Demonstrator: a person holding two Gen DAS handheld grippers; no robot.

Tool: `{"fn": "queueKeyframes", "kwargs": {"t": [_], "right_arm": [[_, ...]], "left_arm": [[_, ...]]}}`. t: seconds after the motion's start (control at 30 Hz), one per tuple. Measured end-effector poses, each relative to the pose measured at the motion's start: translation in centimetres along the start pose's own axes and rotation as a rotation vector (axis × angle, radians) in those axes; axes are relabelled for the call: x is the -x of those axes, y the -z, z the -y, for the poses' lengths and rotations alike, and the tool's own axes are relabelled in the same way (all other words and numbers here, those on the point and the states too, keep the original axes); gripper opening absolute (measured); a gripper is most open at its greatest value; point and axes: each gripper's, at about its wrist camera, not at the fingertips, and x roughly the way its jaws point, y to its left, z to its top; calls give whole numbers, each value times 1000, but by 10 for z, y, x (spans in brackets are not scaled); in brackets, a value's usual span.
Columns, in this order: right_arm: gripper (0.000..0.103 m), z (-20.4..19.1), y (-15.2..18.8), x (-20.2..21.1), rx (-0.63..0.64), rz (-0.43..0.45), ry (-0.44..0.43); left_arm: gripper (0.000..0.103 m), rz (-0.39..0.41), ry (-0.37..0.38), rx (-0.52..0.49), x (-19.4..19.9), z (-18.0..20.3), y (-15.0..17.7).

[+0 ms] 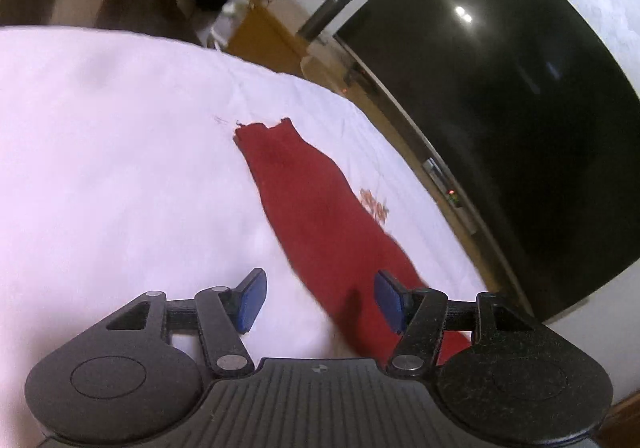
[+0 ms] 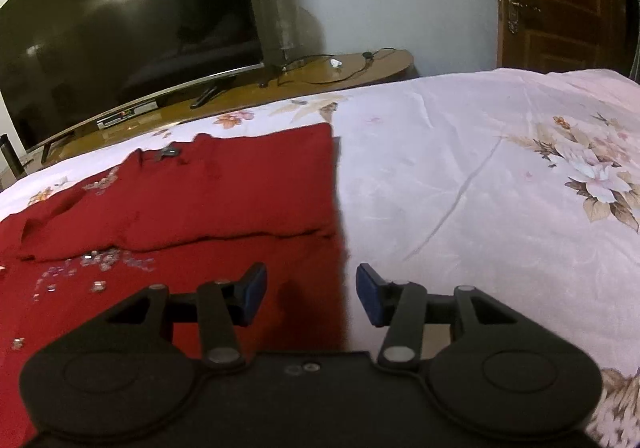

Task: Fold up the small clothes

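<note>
A: Garment (image 2: pixel 224 187), red, is lying flat on the bedspread (image 2: pixel 460 175), beside the bed's edge that faces the television (image 2: pixel 120 27). Which way is its long axis running?

B: In the left wrist view it is running from just under the left gripper (image 1: pixel 320 298) away toward the far end of the bed, as a narrow red strip. The jaws are standing apart with nothing between the pads; the cloth is passing below the right-hand finger, and contact cannot be confirmed.

A: And the right gripper (image 2: pixel 311 294)?

B: It is hovering over the garment's straight right edge, jaws also parted and empty. One pad is sitting over red cloth, the other over bare bedspread. A folded flap is already lying across the garment's far half.

A: Which hand is nearer?

B: Judging from both views, the right one is better placed: the edge is running straight between its fingers.
</note>
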Motion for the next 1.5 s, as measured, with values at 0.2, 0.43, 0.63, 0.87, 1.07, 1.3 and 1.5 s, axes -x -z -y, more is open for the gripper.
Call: {"fn": "queueKeyframes", "kwargs": {"t": [0.2,0.43,0.63,0.87,1.07,1.3,1.5], "right_arm": [[49,-31,-6,15,30,34,0],[49,-43,-5,17,24,28,2],[49,-39,0,23,4,36,4],[49,-17,2,24,-88,38,-6],[49,7,4,37,-109,72,7],[49,60,13,57,-198,76,39],[51,78,15,53,-238,40,5]], "left_arm": [[60,-25,48,51,-34,-9,-25],[5,-3,-84,-76,-45,6,-27],[5,101,121,-237,-3,74,-8],[5,8,369,-496,12,224,85],[5,-128,453,-683,4,323,204],[5,-312,413,-861,-34,383,338],[39,-342,400,-1009,-18,380,393]]}}
